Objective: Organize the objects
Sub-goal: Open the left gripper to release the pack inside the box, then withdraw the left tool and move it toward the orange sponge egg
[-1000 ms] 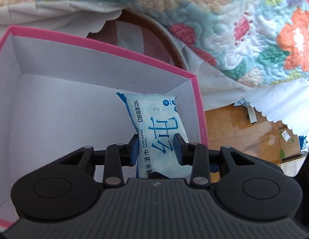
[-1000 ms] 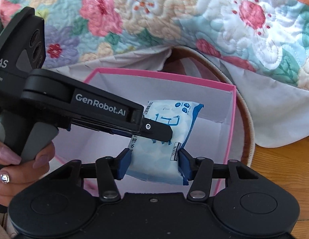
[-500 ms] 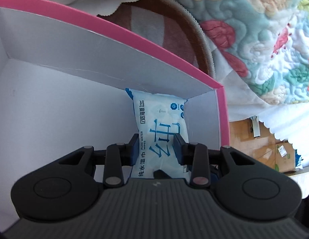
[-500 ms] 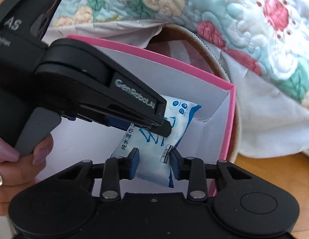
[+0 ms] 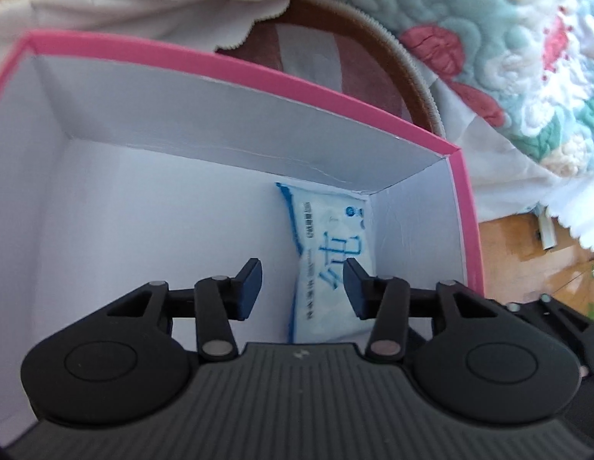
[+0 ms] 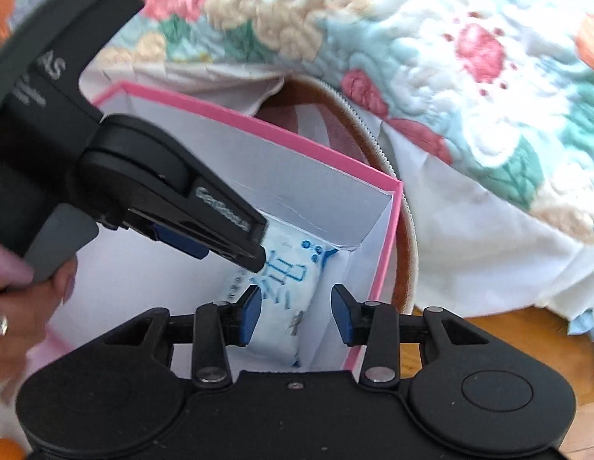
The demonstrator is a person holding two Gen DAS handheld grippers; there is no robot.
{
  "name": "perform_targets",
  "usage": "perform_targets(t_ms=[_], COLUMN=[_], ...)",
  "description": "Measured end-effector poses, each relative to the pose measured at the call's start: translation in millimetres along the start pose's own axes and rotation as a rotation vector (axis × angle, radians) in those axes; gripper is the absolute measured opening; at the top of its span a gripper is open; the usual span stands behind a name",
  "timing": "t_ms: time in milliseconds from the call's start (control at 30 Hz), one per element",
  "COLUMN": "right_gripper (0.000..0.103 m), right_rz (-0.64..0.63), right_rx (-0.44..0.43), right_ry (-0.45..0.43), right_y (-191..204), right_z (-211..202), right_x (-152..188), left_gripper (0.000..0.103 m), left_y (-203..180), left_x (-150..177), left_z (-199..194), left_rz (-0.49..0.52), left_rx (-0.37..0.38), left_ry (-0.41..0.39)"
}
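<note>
- Wipes packet (image 5: 327, 257) lies on the floor of the pink-rimmed box (image 5: 258, 73), in its far right corner, long axis running straight away from the left gripper (image 5: 302, 287), blue-edged end toward the far wall.
- Left gripper's fingers spread wide, holding nothing; the packet sits ahead, nearer the right finger.
- Right wrist view alone shows the left gripper (image 6: 260, 257) from the side, tip over the packet (image 6: 285, 287), and a hand (image 6: 25, 299) on its handle.
- Right gripper (image 6: 295, 312) is parted too, gripping nothing.
- Bare box floor stretches left of the fingers; a quilt (image 5: 507, 38) lies beyond the rim.
</note>
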State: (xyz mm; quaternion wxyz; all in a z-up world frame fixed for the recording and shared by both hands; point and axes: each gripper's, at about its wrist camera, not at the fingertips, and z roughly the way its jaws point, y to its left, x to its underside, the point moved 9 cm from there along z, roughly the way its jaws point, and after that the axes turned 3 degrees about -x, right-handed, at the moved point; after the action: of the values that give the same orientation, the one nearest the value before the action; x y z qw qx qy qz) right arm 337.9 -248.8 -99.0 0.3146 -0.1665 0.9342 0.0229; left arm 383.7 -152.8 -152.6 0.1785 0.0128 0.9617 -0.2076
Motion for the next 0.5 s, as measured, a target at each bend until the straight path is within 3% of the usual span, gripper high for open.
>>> perform_targets(t_ms=[300,500], right_gripper=[0.046,0.047], right_rz=[0.08,0.108], right_rx=[-0.163,-0.241], right_ry=[-0.05,-0.038], right_y=[19.5,26.9], right_z=[-54.4,-81.8], right_x=[9.4,13.0], left_gripper=[0.058,0.065], left_y=[-6.9,-15.3], left_x=[12.7,27.8], left_z=[-64.9,-102.3], left_rz=[0.137,0.196], left_rx=[-0.121,-0.143], left_ry=[0.004,0.023])
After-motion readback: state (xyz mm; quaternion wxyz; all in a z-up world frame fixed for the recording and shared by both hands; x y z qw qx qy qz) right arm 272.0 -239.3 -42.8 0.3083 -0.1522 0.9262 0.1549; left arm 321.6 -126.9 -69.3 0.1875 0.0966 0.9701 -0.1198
